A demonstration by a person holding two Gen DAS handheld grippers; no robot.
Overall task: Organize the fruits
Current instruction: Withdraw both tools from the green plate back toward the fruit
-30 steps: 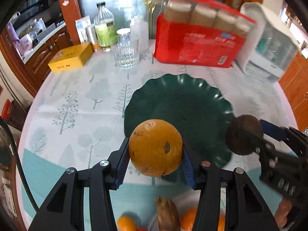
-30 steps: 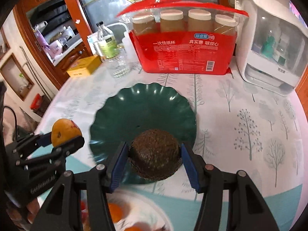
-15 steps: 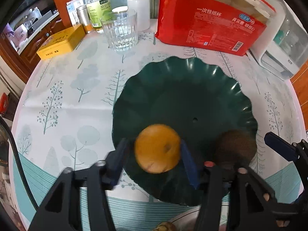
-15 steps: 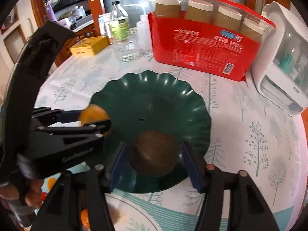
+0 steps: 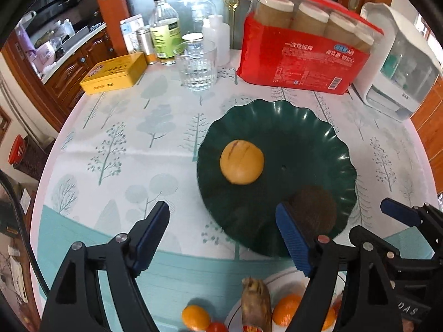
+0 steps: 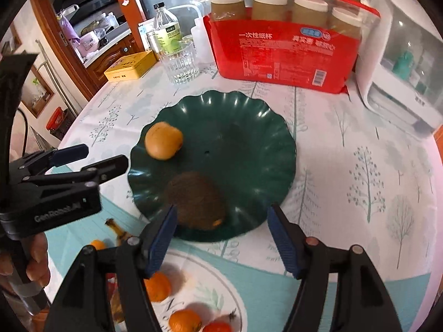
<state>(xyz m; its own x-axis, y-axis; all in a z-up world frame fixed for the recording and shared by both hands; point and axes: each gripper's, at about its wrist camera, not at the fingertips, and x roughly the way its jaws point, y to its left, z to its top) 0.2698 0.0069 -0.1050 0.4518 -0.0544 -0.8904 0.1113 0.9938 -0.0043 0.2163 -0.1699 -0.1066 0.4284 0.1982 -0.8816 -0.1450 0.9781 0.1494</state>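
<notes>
An orange (image 5: pixel 241 162) and a brown fruit (image 6: pixel 197 199) lie on the green plate (image 6: pixel 249 116); remaining small oranges (image 6: pixel 157 286) sit on the white plate (image 6: pixel 193 265) below both grippers, the right gripper (image 6: pixel 221 238) nearer, left gripper (image 5: pixel 221 238) alongside, fingers apart and empty.

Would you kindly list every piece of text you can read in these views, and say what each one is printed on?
"一次性纸杯": red pack of paper cups, in white on its front.
"GenRobot.AI": body of the left gripper, seen from the right wrist.
Pack's blue badge, the large white characters beside it, fine print and barcode: too blurred to read.
Green bottle label: too small.
Yellow tin side label: too small.
White appliance marking: illegible.
</notes>
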